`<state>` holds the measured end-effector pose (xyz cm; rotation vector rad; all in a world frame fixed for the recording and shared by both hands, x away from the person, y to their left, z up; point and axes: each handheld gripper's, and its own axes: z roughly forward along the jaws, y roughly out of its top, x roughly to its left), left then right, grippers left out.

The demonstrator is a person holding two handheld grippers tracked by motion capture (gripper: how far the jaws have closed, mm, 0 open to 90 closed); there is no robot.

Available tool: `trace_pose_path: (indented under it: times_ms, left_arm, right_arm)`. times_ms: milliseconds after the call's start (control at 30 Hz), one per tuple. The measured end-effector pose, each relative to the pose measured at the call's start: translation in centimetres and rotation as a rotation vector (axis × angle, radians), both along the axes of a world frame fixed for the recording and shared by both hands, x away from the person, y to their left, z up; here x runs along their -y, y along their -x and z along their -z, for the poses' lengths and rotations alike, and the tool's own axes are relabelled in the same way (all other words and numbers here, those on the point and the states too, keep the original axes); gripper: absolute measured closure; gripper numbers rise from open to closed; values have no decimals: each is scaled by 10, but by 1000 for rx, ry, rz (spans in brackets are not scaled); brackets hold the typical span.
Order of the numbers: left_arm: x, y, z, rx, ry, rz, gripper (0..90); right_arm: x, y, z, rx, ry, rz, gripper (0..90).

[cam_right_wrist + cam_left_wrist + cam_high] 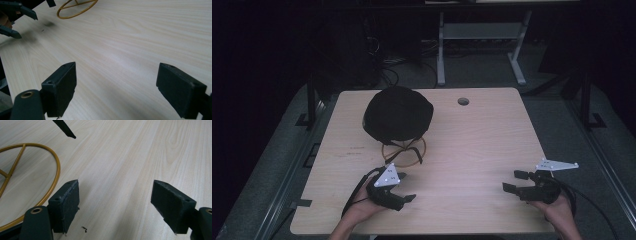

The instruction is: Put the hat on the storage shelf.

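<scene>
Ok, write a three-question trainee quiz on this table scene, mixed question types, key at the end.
1. True or false: the left gripper is shut on the black hat.
2. The hat sits on a stand whose round base is which colour? A. gold B. red C. white
3. Fill in: both grippers hover over the wooden ____, the right gripper far from the hat.

Key:
1. False; its jaws stand open with nothing between them.
2. A
3. table

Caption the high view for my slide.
Both open grippers, left gripper and right gripper, rest near a black hat on its gold stand.
</scene>
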<state>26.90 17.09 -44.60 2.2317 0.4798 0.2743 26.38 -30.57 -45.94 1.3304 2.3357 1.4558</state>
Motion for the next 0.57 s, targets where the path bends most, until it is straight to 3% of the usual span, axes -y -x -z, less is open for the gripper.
trace_pose_path:
  times_ms: [267, 367, 467, 567]
  left_arm:
    - [0, 0, 0, -3, 3, 1, 226]
    - [1, -1, 0, -5, -1, 3, 219]
    - [1, -2, 1, -11, 10, 1, 219]
    - [2, -2, 1, -12, 15, -1, 219]
  right_arm:
    - [2, 19, 8, 19, 25, 13, 160]
    - [4, 28, 11, 46, 8, 27, 160]
    - [2, 36, 13, 75, 33, 33, 160]
    - [2, 42, 16, 85, -2, 54, 162]
